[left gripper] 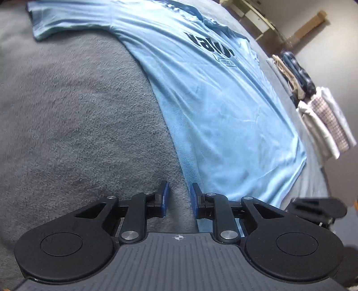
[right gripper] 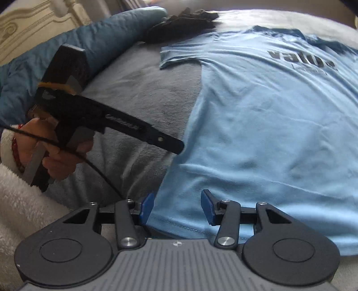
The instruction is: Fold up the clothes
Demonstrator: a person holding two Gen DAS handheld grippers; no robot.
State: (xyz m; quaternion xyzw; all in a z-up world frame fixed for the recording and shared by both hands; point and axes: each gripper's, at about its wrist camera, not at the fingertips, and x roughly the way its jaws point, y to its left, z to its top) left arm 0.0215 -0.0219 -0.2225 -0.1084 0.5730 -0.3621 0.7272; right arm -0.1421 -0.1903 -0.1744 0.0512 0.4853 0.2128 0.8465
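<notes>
A light blue T-shirt with dark lettering lies spread flat on a grey blanket. My left gripper hovers at the shirt's side edge. Its jaws stand a little apart, with only blanket showing between the blue pads. The right wrist view shows this left gripper from the side, its tip at the shirt's edge, held by a hand. My right gripper is open over the shirt's near corner; the hem lies under the gap and the pads do not press it.
Two stacks of folded clothes stand along the blanket's far right edge. A blue duvet and a dark garment lie beyond the shirt's sleeve. A white fluffy sleeve fills the lower left, and a cream headboard stands behind.
</notes>
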